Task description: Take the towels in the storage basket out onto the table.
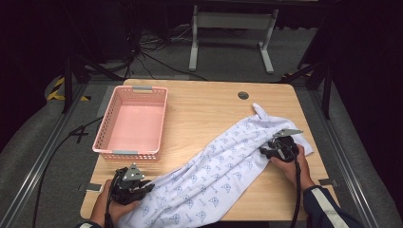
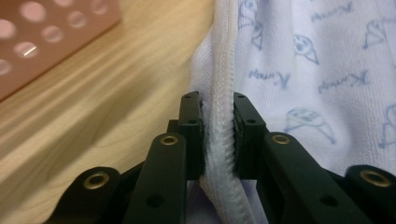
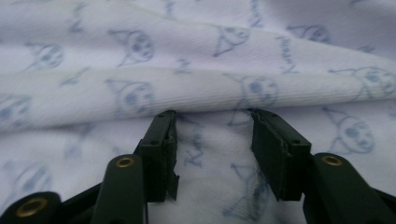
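Low left gripper [image 1: 142, 187] clamping cloth [image 1: 214, 166] hem, right gripper [image 1: 267, 148] parted, pressed on cloth

Table brightly lit from above, surroundings dark; both close views soft and blurred.

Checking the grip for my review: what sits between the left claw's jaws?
In the left gripper view, the stitched hem of the white printed cloth runs between the left claw jaws, pinched by both pads.

Printed white cloth [image 1: 223, 175] lying diagonally, rumpled.
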A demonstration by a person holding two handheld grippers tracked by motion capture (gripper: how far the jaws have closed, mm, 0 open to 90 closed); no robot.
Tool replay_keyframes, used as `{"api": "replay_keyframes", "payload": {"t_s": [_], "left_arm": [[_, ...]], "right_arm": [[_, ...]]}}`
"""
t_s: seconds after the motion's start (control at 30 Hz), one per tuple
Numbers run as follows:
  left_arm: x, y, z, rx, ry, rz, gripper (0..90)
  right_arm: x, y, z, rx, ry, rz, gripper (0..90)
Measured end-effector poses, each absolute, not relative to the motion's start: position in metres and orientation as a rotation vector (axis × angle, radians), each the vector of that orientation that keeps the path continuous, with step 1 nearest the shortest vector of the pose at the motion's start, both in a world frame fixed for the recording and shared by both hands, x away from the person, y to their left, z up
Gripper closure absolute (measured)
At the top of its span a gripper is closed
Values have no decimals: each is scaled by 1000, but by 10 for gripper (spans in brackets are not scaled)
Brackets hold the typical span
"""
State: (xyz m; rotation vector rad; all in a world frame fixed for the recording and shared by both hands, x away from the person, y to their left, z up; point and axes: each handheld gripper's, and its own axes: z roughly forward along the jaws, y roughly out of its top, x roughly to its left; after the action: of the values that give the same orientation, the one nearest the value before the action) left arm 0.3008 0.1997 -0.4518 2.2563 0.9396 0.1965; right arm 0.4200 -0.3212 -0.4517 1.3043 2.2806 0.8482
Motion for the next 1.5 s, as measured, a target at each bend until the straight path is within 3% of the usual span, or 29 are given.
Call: {"api": "replay_keyframes", "payload": {"t_s": [0.37, 0.47, 0.57, 0.7, 0.8, 1.0, 1.2, 1.5], "left_arm": [[305, 217, -447, 2169, 1033, 262, 809], [306, 218, -449, 2177, 1017, 234, 806], [306, 214, -453, 2181, 999, 202, 799], [303, 203, -457, 2235, 945, 145, 800], [300, 197, -457, 2246, 913, 123, 800], [300, 189, -456, 2241, 890, 91, 797], [302, 183, -454, 2252, 852, 87, 792], [311, 173, -447, 2222, 811, 64, 795]], "right_arm": [[527, -315, -448, 1210, 2126, 564, 536], [540, -310, -448, 1199, 2092, 496, 532], [545, -304, -444, 1238, 2084, 468, 470], [520, -301, -425, 1256, 2072, 701, 486], [478, -289, -415, 1187, 2177, 850, 469], [391, -235, -440, 949, 2512, 910, 464], [377, -240, -452, 958, 2540, 862, 449], [375, -322, -447, 1225, 2374, 762, 478]]}}
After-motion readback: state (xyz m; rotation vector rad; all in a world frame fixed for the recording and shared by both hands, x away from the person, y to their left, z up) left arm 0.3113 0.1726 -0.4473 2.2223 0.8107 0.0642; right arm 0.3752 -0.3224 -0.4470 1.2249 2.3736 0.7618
